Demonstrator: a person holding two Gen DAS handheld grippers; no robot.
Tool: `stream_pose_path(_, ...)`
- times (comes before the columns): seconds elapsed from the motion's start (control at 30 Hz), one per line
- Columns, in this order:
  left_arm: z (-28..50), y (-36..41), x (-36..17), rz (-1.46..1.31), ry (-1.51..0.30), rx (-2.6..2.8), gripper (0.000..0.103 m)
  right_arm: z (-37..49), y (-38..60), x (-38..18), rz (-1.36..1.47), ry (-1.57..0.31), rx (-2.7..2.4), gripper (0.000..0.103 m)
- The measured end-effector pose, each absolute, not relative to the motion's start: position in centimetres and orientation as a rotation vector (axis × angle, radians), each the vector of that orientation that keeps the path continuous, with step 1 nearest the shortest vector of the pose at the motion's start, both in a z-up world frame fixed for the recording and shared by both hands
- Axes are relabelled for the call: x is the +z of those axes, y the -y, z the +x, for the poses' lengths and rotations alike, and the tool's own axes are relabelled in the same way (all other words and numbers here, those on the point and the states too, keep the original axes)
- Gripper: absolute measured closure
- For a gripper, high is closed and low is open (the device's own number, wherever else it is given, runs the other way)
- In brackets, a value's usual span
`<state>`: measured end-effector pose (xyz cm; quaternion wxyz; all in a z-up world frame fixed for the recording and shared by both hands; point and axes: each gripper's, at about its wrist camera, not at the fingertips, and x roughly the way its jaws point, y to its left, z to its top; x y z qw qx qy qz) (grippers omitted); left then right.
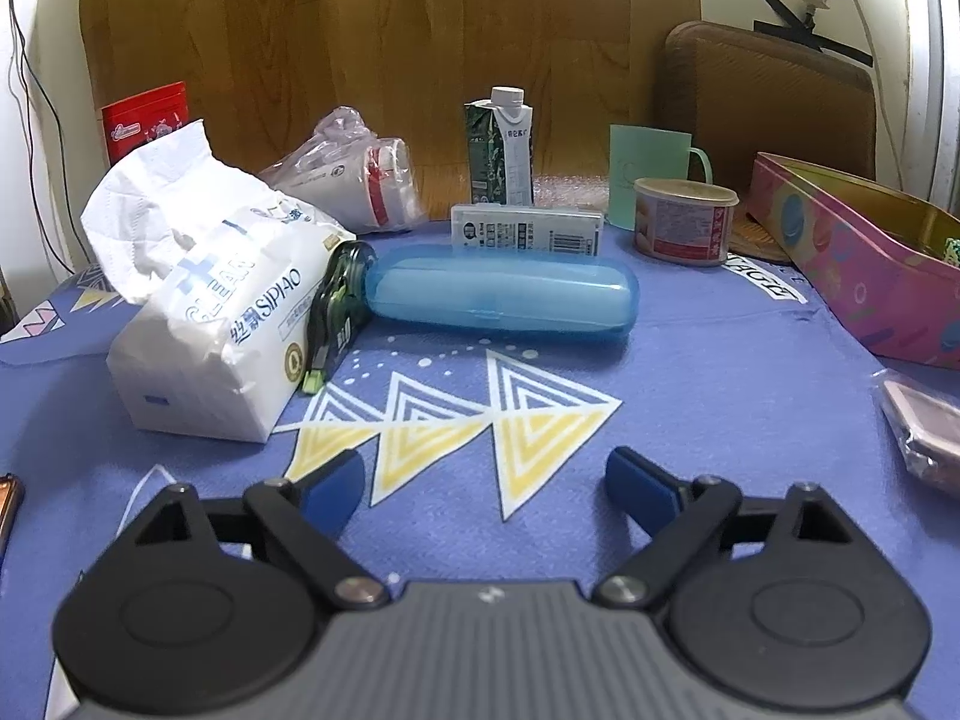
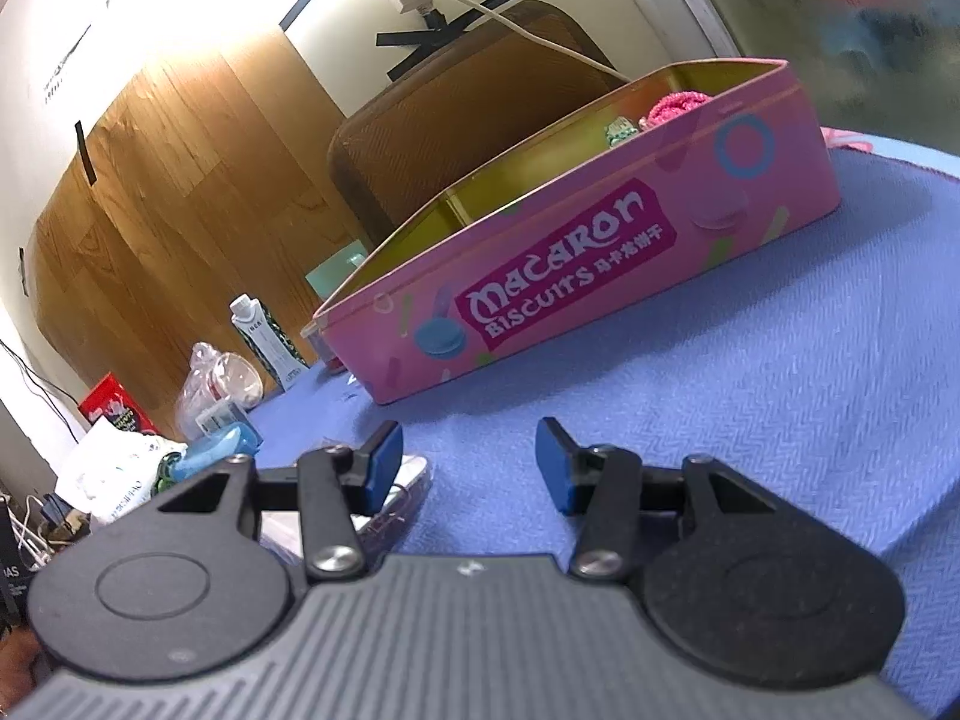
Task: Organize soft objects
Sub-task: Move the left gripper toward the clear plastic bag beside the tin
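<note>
Left wrist view: left gripper (image 1: 485, 483) spread wide over bare blue cloth (image 1: 690, 360), nothing between the blue pads; ahead and to its left, well apart, a soft tissue pack (image 1: 222, 324), probably light and crushable, best taken across its firm lower block rather than the loose white sheet standing from the top; green tape dispenser (image 1: 339, 306) leaning against its near side. Right wrist view: right gripper (image 2: 468, 459) parted and empty, pink biscuit tin (image 2: 576, 252) ahead; pink knitted item (image 2: 678, 105) barely showing above the tin rim, rest of contents hidden; wrapped packet (image 2: 402, 492) under the left finger hard to identify.
</note>
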<state>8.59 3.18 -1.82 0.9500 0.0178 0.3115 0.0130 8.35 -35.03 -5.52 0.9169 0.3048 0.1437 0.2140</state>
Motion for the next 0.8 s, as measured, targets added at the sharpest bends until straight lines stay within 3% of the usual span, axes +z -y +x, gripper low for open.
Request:
stream_pose_path(0.17,8.98,-3.35,-1.88,0.029,-0.653,0.043,0.000,8.40,35.26,-5.61,0.636,-0.294,0.450,0.051)
stream_pose_path(0.8,8.57,-3.66,-1.92,0.006,-0.662,0.043,0.000,8.33,35.36,-5.66,0.639,-0.290,0.452,0.051)
